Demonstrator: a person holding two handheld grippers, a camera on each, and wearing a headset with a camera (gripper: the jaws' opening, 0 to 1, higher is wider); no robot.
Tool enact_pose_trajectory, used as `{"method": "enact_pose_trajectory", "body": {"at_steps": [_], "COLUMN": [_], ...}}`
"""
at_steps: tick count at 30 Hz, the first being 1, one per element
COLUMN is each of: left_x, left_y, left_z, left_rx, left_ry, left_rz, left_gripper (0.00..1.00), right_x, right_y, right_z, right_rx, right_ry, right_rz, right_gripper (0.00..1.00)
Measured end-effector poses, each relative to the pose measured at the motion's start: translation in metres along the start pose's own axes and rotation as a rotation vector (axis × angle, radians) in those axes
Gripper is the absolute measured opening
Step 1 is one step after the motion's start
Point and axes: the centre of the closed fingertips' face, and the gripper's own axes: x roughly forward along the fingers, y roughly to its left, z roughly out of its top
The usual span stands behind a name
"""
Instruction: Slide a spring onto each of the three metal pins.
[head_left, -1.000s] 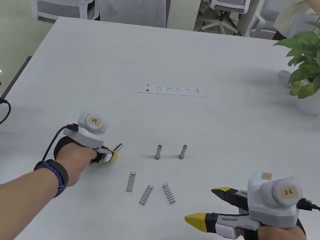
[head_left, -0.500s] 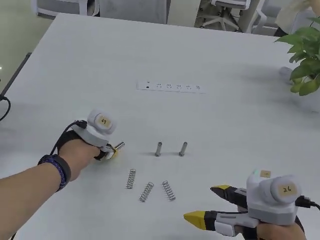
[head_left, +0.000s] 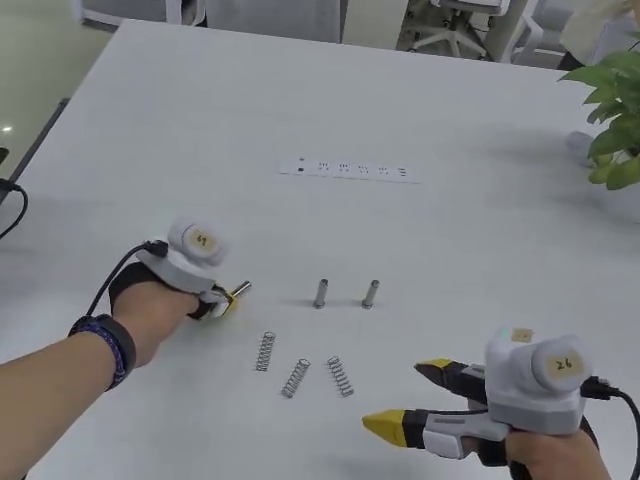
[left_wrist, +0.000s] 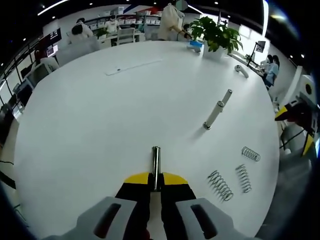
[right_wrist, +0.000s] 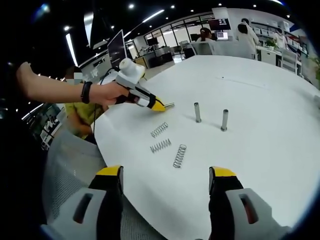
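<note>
— Head view first: what do you count?
— I count three springs (head_left: 265, 351) (head_left: 295, 377) (head_left: 340, 375) lying loose side by side on the white table (head_left: 300, 100). Two upright pins (head_left: 321, 293) (head_left: 370, 294) stand just past them at 12 o'clock. My left gripper (head_left: 232, 297) sits at 9 o'clock from those pins, clamped on a third pin (head_left: 240, 290). My right gripper (head_left: 405, 397) hangs at 4 o'clock from the springs, jaws spread, holding nothing.
— Left gripper view?
— The third pin (left_wrist: 156, 162) juts from my closed yellow tips toward 12 o'clock. The two upright pins (left_wrist: 215, 114) (left_wrist: 227, 96) are at 2 o'clock. The three springs (left_wrist: 220, 185) (left_wrist: 243, 177) (left_wrist: 251, 154) are at 4 o'clock, all lying on the table.
— Right gripper view?
— My jaws stand wide apart. The three springs (right_wrist: 159, 129) (right_wrist: 161, 145) (right_wrist: 179, 155) lie at 12 o'clock, the two upright pins (right_wrist: 197, 112) (right_wrist: 224, 120) past them at 1 o'clock, and the left gripper (right_wrist: 160, 106) with its pin at 11 o'clock.
</note>
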Motion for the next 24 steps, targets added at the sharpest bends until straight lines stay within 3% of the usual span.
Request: {"method": "enact_pose_trajectory", "body": {"at_steps": [13, 24], "left_x": [-0.022, -0.040], "left_y": [-0.001, 0.002], "left_z": [0.008, 0.001], "left_rx": [-0.031, -0.046], "left_ry": [-0.062, -0.093], "left_rz": [0.019, 0.034], "left_gripper": [0.00, 0.00], "right_x": [0.018, 0.034], "right_y": [0.004, 0.009], "right_z": [0.013, 0.029], "right_rx": [-0.005, 0.030], "right_ry": [-0.004, -0.036], "right_rz": [0.040, 0.082], "right_gripper": [0.63, 0.60]}}
